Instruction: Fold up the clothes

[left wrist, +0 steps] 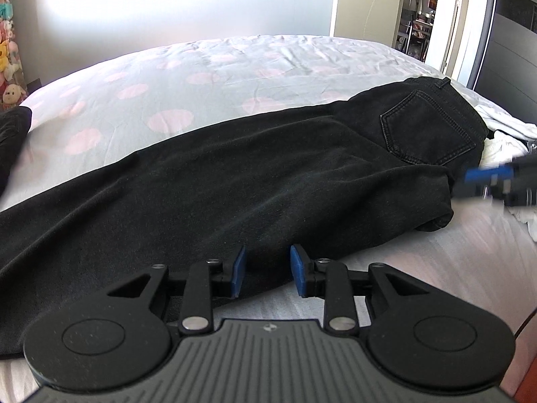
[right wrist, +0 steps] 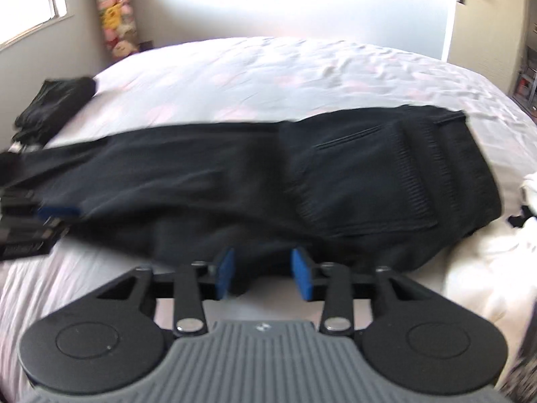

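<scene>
Black jeans (left wrist: pixel 268 174) lie stretched across the bed, waist and back pocket (left wrist: pixel 429 131) to the right, legs running left. My left gripper (left wrist: pixel 268 258) is at their near edge, about mid-leg. Its blue pads stand apart, with the cloth's edge lying between them and not pinched. In the right wrist view the jeans (right wrist: pixel 268 181) fill the middle. My right gripper (right wrist: pixel 263 258) is at the near edge below the seat, jaws apart, with a small fold of black cloth between the pads and untouched. Each gripper shows blurred in the other's view: the right gripper (left wrist: pixel 483 181) and the left gripper (right wrist: pixel 50 215).
The bed cover (left wrist: pixel 167 77) is pale with pink dots. A heap of white clothes (left wrist: pixel 503 127) lies right of the waistband. A dark bundled garment (right wrist: pixel 57 107) sits at the bed's far left. Stuffed toys (right wrist: pixel 115 10) stand in the corner, and a doorway (left wrist: pixel 419 10) is at the far right.
</scene>
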Demonstrator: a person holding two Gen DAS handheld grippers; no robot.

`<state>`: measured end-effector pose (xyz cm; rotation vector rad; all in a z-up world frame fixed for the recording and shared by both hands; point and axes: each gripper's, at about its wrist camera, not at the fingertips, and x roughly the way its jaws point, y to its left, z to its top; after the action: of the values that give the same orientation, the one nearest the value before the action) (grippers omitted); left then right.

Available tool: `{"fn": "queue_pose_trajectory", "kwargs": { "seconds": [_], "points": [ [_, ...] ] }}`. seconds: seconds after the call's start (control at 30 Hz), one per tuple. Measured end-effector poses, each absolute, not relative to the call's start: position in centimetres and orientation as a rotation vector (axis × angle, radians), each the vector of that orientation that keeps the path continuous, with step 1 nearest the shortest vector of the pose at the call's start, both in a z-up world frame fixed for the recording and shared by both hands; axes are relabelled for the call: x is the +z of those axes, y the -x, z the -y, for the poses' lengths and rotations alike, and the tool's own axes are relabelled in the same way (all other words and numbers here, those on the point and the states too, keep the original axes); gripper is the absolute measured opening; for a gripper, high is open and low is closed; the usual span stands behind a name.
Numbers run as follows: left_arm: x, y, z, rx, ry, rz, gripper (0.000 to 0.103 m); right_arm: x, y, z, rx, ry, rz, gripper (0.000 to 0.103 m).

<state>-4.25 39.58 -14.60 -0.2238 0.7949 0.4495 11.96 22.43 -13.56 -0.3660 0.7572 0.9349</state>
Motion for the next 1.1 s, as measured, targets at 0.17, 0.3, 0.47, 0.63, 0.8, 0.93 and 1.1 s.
{"fn": "queue_pose_trajectory", "kwargs": {
  "seconds": [0.17,0.3,0.47,0.63,0.8,0.93,1.1],
  "points": [
    [-14.5,4.2,-39.4,0.442,0.228,-0.796,0.035,-16.3,-10.1,-24.9,0.821,0.468,-0.749,0.052],
    [-14.5,4.3,-39.6,0.439,0.243,-0.791,0.036,-16.8,-9.5,-25.6,0.814,0.456,-0.744,0.025],
    [-14.3,4.6,-40.2,0.442,0.283,-0.776,0.036,-16.9,-7.7,-26.5,0.806,0.546,-0.681,0.016],
    [-14.0,4.8,-40.7,0.439,0.304,-0.761,0.036,-18.1,-7.4,-27.0,0.823,0.602,-0.745,0.015],
    [-13.7,4.9,-41.0,0.440,0.315,-0.749,0.036,-18.0,-7.8,-27.1,0.850,0.649,-0.813,0.015],
    [-13.6,5.0,-41.1,0.438,0.316,-0.755,0.036,-17.6,-7.8,-26.2,0.891,0.649,-0.889,0.000],
    [-13.3,5.2,-41.1,0.445,0.314,-0.743,0.036,-15.3,-7.8,-23.8,0.902,0.570,-0.842,0.001]
  ]
}}
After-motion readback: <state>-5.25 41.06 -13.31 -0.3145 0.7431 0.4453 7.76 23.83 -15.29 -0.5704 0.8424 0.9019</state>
